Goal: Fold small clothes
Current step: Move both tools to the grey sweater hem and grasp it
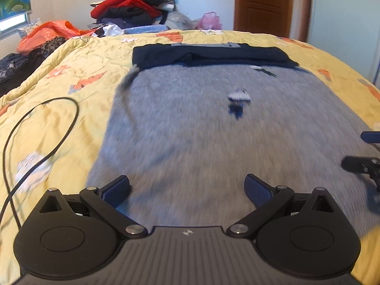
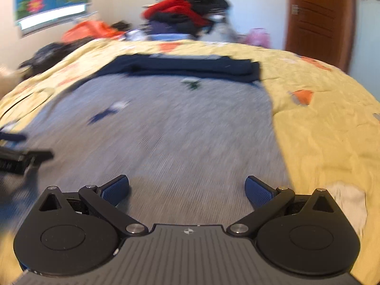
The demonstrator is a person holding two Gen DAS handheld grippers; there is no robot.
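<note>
your left gripper (image 1: 187, 190) and right gripper (image 2: 187, 190) both hover over the near end of the grey garment (image 1: 213, 130), fingers spread wide and holding nothing, probably so you can take its near edge for a fold. the garment lies flat on the yellow bed cover (image 1: 59, 76), its dark blue far end (image 1: 206, 55) already doubled over. motion blur smears the small prints, and the near hem is hidden under the grippers.

bed: yellow floral quilt (image 1: 71, 54) | wall: white | door (image 1: 262, 4): brown wood | window (image 1: 13, 20): bright
</note>
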